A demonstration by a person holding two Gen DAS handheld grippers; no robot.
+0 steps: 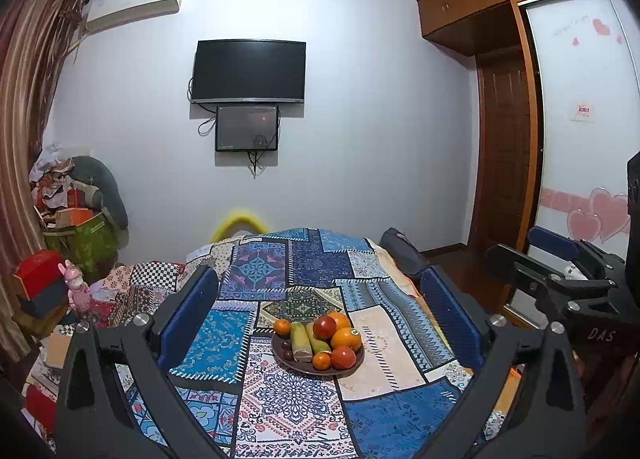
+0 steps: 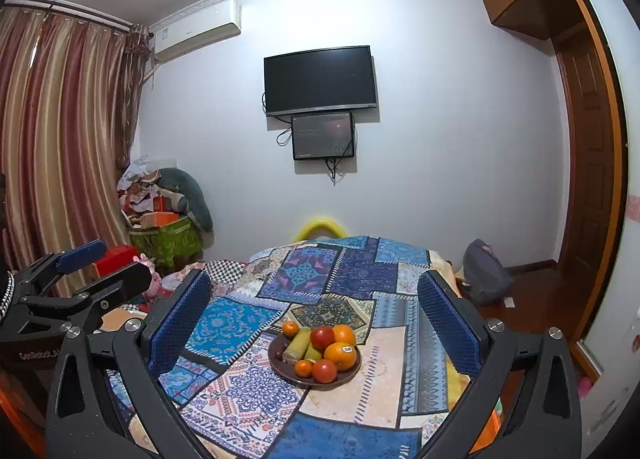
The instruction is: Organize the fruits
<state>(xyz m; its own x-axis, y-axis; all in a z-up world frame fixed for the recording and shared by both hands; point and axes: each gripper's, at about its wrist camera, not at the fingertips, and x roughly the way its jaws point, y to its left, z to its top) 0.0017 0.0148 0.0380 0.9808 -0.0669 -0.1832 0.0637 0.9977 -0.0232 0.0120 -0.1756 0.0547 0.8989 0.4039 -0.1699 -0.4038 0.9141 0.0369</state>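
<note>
A dark brown plate (image 1: 280, 355) of fruit sat on a table draped in a blue patchwork cloth (image 1: 288, 259), between and beyond the spread jaws of both handheld grippers. The plate held two red apples (image 1: 324, 327), one at the back and one at the front rim, a large orange (image 1: 346, 338) bearing a small sticker, a second orange (image 1: 340, 319) behind it, two small tangerines (image 1: 282, 326) at the far left and near edge, and two yellow-green bananas (image 1: 301, 341) lying side by side with their cut ends toward the cameras. A few dark grapes (image 1: 286, 351) showed at the plate's left rim.

The left gripper (image 1: 320, 323) hung above the cloth with its blue-padded fingers (image 1: 188, 319) wide apart and gripping nothing; in its view the plate appeared centred between them, farther along the table and untouched. The right gripper (image 2: 314, 323), likewise spread wide and holding nothing, framed the same plate slightly nearer its left finger (image 2: 178, 323). Each gripper appeared at the edge of the other's view, side by side. A dark wall-mounted television (image 1: 249, 71) hung behind the table.
</note>
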